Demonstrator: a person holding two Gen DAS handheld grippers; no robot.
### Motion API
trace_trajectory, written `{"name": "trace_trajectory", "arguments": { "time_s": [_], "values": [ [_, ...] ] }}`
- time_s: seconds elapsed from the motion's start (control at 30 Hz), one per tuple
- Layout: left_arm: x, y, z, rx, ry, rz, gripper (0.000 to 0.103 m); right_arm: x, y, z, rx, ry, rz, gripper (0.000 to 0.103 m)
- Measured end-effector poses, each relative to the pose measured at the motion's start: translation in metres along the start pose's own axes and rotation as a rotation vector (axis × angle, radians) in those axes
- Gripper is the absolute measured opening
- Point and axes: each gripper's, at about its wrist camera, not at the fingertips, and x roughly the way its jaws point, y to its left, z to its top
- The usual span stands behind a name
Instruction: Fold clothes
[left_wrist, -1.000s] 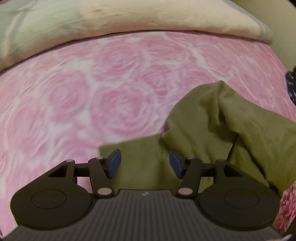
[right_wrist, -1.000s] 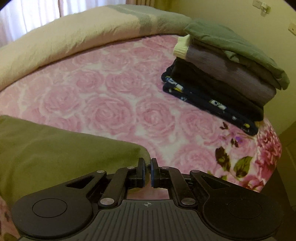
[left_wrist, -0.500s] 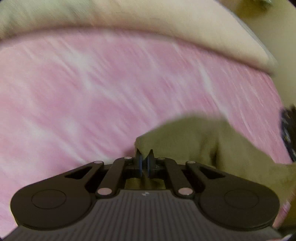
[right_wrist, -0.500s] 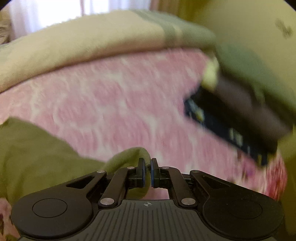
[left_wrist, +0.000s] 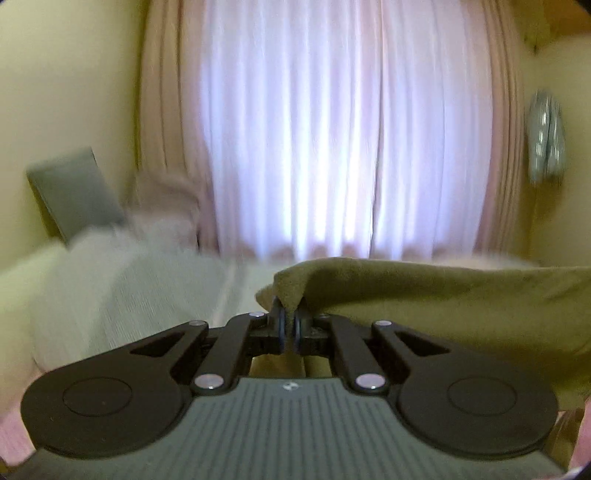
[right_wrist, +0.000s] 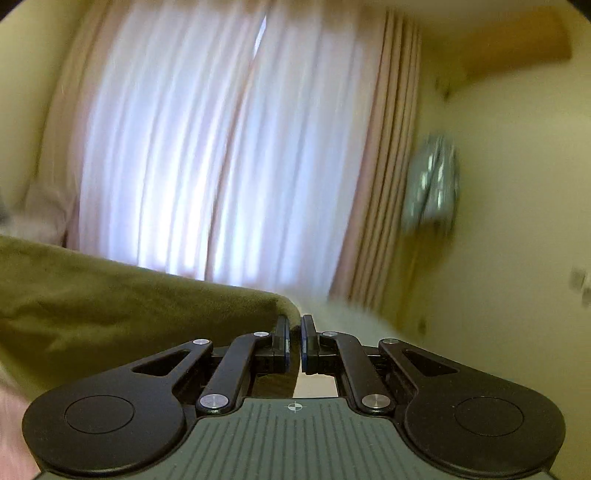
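An olive-green garment (left_wrist: 443, 299) is lifted in the air, stretched between my two grippers. My left gripper (left_wrist: 289, 317) is shut on its left corner, and the cloth runs off to the right edge of the left wrist view. In the right wrist view the same olive-green garment (right_wrist: 129, 306) fills the lower left, and my right gripper (right_wrist: 294, 325) is shut on its right corner. Both cameras point level at the window, so the lower part of the garment is hidden below the grippers.
Pale pink curtains (left_wrist: 332, 129) hang over a bright window straight ahead. A cream quilt (left_wrist: 122, 280) lies at lower left, with a grey headboard (left_wrist: 74, 192) behind it. A blurred silvery object (right_wrist: 432, 184) hangs on the yellow wall at right.
My left gripper went from open over the garment to shut on its corner. Both grippers then rose and tilted up from the pink rose bedspread to face the window, carrying the garment.
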Motion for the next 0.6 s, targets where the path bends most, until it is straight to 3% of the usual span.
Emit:
{"name": "trace_trajectory", "arguments": {
  "time_s": [0.03, 0.1, 0.23, 0.3, 0.4, 0.5, 0.57, 0.6],
  "values": [
    [-0.015, 0.004, 0.008, -0.006, -0.028, 0.005, 0.004, -0.008, -0.002, 0.011, 0.012, -0.032, 0.012, 0.003],
    [-0.046, 0.013, -0.01, -0.035, -0.019, -0.001, 0.004, -0.028, -0.004, 0.014, -0.004, -0.055, 0.033, 0.003],
    [-0.099, 0.025, -0.106, -0.103, 0.13, -0.018, 0.004, -0.079, -0.004, -0.047, -0.09, 0.041, 0.047, 0.004],
    [-0.127, 0.023, -0.175, -0.103, 0.242, -0.021, 0.004, -0.105, -0.004, -0.101, -0.131, 0.143, 0.054, 0.004],
    [-0.158, 0.021, -0.292, -0.136, 0.519, 0.026, 0.009, -0.123, -0.013, -0.166, 0.02, 0.355, 0.042, 0.004],
    [-0.184, 0.024, -0.4, -0.205, 0.816, 0.156, 0.009, -0.14, -0.022, -0.23, 0.178, 0.566, 0.03, 0.004],
    [-0.203, 0.028, -0.443, -0.245, 0.926, 0.229, 0.01, -0.151, -0.029, -0.273, 0.283, 0.705, 0.021, 0.004],
    [-0.212, 0.032, -0.453, -0.265, 0.94, 0.242, 0.011, -0.157, -0.032, -0.295, 0.337, 0.775, 0.017, 0.004]
  ]
}}
